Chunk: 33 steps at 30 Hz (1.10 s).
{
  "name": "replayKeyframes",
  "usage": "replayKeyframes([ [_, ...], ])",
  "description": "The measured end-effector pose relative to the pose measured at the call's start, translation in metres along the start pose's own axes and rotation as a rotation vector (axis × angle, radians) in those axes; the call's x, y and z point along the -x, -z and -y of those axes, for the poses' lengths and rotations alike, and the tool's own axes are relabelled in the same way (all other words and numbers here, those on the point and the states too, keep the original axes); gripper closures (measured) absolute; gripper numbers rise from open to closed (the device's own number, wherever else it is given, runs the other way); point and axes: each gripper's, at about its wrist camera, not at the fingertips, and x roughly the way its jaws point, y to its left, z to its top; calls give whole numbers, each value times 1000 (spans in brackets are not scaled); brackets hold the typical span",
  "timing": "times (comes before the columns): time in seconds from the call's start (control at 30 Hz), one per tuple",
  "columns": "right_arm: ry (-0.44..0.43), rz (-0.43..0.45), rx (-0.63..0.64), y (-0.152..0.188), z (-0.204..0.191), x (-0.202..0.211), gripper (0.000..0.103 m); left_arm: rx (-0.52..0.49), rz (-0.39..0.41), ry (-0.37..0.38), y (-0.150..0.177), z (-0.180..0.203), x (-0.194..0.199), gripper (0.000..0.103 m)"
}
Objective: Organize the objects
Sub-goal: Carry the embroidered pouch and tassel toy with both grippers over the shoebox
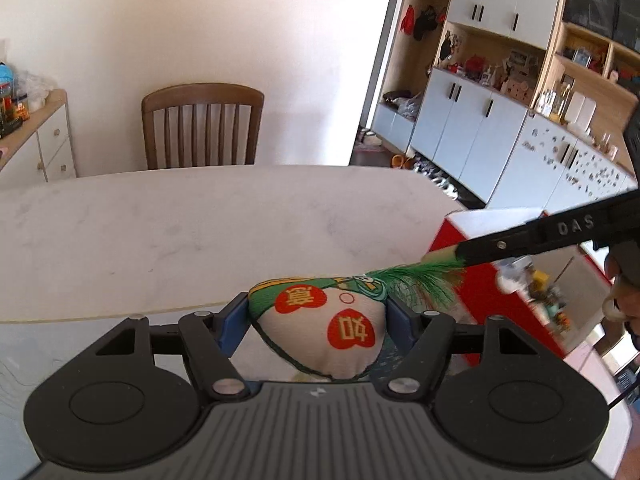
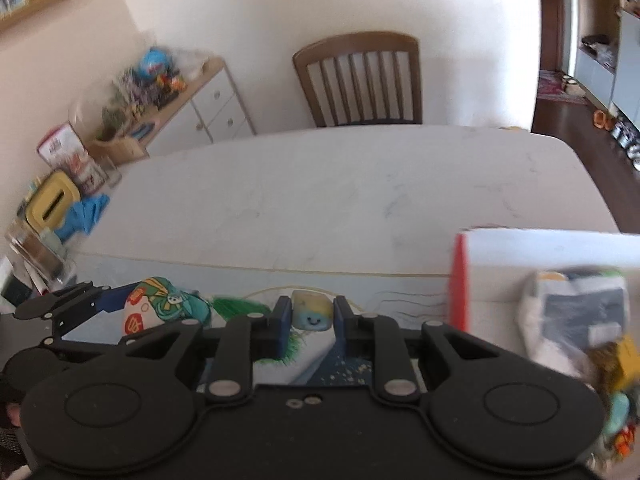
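My left gripper (image 1: 316, 320) is shut on a white cloth pouch (image 1: 340, 336) with red hearts, a green top and a green tassel (image 1: 416, 276). The pouch is held above the near edge of the white table (image 1: 200, 232). In the right wrist view the pouch (image 2: 160, 304) and left gripper (image 2: 128, 300) sit low on the left. My right gripper (image 2: 311, 314) is shut on a small yellow and blue cube (image 2: 312, 312) with a smiley face. In the left wrist view the right gripper (image 1: 460, 254) reaches in from the right, just above the tassel. A red and white box (image 2: 458, 280) holding several small items stands to the right.
A wooden chair (image 1: 202, 124) stands behind the table (image 2: 320, 200). A sideboard (image 2: 192, 92) with clutter lines the left wall, with a yellow box (image 2: 52, 200) and blue cloth (image 2: 86, 212) near the table's left end. Cabinets (image 1: 480, 128) fill the right side. A printed mat (image 2: 400, 292) covers the near table edge.
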Motion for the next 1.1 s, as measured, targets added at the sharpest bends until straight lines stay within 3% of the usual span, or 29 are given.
replayKeyframes([
  [0.23,0,76,-56,13,35,51,82,-63,43,37,-22,51,13,33],
  [0.47,20,141,-146,24,89,100,83,-143,56,75,-43,120,1,33],
  [0.8,108,180,-199,51,166,144,84,-270,0,145,-46,225,-34,33],
  [1.1,161,162,-208,68,208,152,84,-314,-77,158,-38,274,-71,33],
])
